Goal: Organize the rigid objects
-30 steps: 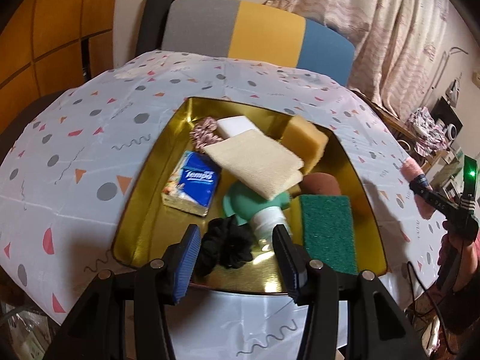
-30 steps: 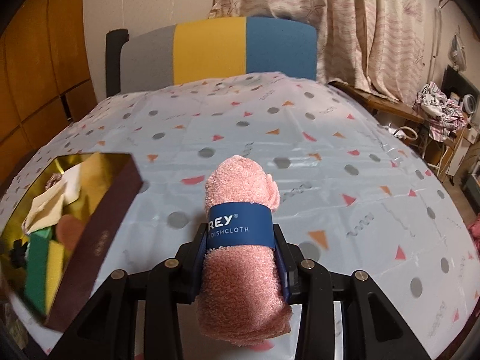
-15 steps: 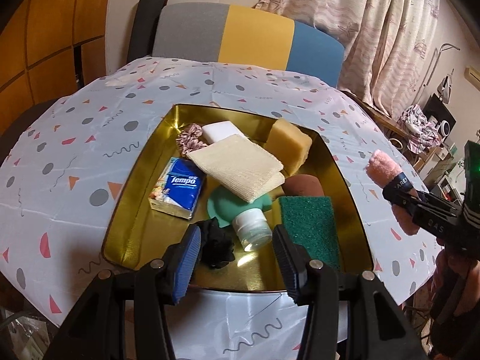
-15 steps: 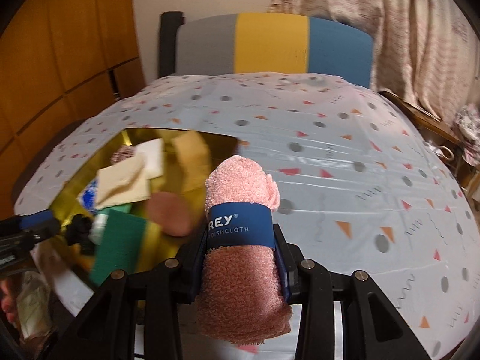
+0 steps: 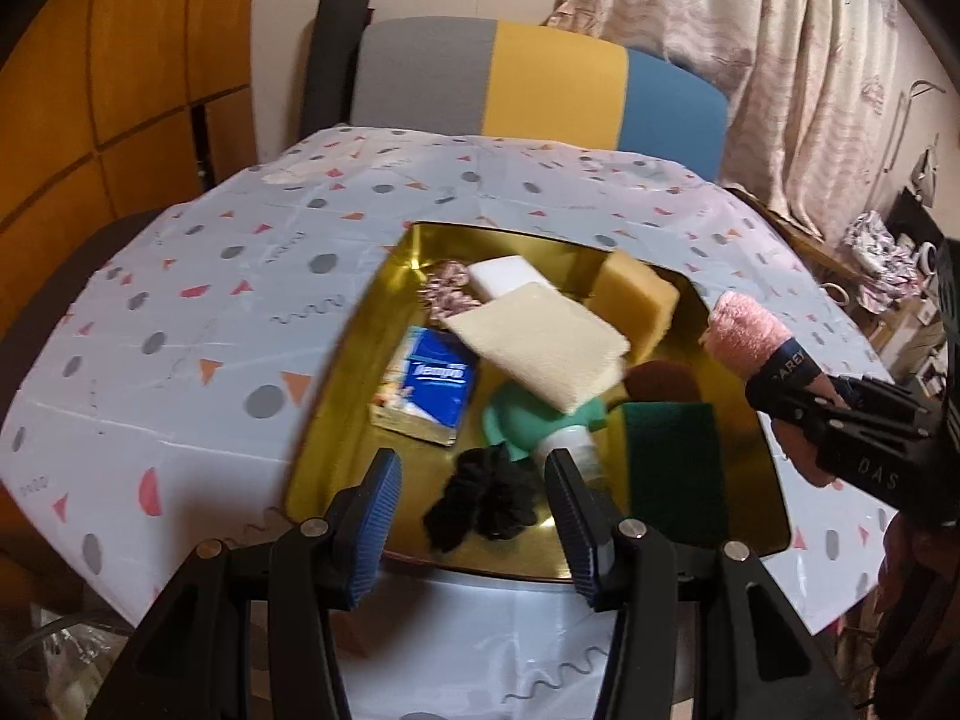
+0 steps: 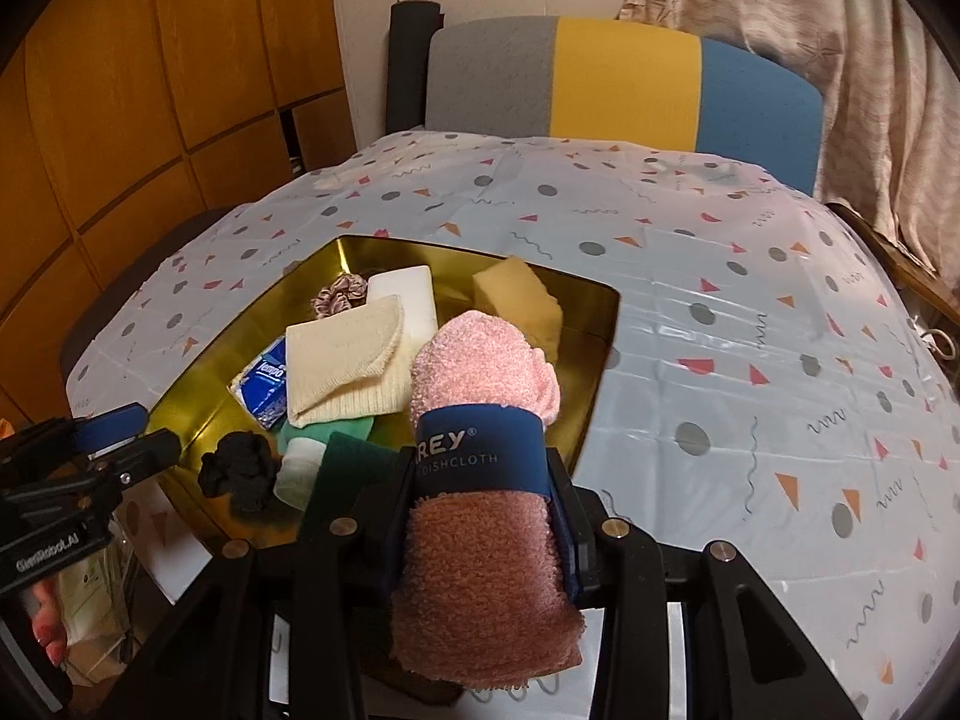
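Observation:
A rolled pink dishcloth (image 6: 480, 480) with a blue paper band is clamped in my right gripper (image 6: 483, 480), which hangs over the right rim of the gold tray (image 6: 594, 360). The left wrist view shows the same roll (image 5: 747, 333) at the tray's right edge. My left gripper (image 5: 474, 486) stands open above the tray's near edge, over a black scrunchie (image 5: 486, 501), with nothing between its fingers. In the tray (image 5: 336, 420) lie a blue tissue pack (image 5: 435, 381), a cream cloth (image 5: 540, 351), a yellow sponge (image 5: 636, 300), a green scouring pad (image 5: 672, 468) and a white bottle (image 5: 570, 447).
The tray sits on a table under a patterned white cloth (image 6: 750, 330). A grey, yellow and blue chair back (image 6: 624, 78) stands behind the table. Wooden panels (image 6: 150, 90) are at the left, curtains (image 6: 870, 60) at the right. Cluttered shelves lie beyond the right table edge (image 5: 888, 258).
My right gripper has swung left with the pink roll, from over the bare cloth to over the tray's right rim. My left gripper has stayed over the near edge, tilting slightly.

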A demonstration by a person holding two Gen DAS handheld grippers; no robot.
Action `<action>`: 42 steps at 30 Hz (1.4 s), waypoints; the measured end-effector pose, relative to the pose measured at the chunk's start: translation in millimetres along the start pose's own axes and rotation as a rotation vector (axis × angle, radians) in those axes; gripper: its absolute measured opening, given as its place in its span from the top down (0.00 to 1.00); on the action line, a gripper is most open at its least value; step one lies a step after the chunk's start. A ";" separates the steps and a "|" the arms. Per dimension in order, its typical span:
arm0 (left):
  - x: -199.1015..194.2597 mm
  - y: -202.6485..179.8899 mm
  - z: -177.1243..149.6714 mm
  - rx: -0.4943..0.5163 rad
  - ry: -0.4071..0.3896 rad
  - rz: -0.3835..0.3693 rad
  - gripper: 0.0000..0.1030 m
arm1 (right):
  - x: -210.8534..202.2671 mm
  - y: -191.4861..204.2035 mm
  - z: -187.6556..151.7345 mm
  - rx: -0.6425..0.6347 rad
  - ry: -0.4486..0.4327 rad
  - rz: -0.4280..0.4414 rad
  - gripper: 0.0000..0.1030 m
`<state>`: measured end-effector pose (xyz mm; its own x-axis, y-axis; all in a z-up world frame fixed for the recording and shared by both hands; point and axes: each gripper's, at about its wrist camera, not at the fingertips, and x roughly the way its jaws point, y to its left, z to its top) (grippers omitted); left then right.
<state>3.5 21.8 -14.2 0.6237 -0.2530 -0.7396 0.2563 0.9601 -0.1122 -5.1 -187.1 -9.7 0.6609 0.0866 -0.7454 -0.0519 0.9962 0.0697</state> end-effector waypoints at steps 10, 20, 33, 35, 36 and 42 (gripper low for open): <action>-8.3 8.4 -0.9 0.009 -0.021 0.054 0.51 | 45.0 6.3 31.8 -0.002 0.077 0.027 0.62; -16.9 11.4 0.8 -0.006 -0.029 0.095 0.51 | 75.9 0.9 52.5 0.059 0.082 0.044 0.51; -9.3 -3.5 7.4 -0.041 0.053 0.130 0.51 | 17.3 -4.3 9.2 0.087 0.044 0.014 0.28; -7.2 -6.2 7.2 -0.040 0.068 0.149 0.51 | 10.1 -1.5 1.8 0.088 0.047 0.024 0.23; -6.5 -8.0 7.3 -0.039 0.072 0.163 0.51 | 7.0 0.3 -1.4 0.085 0.047 0.024 0.17; -7.2 -9.6 9.4 -0.048 0.086 0.198 0.51 | -10.9 17.8 -11.9 0.056 0.039 -0.007 0.00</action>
<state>3.5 13.3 -1.6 0.5926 -0.0500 -0.8039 0.0982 0.9951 0.0106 -22.1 -170.2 -8.3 0.6310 0.0813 -0.7715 -0.0049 0.9949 0.1008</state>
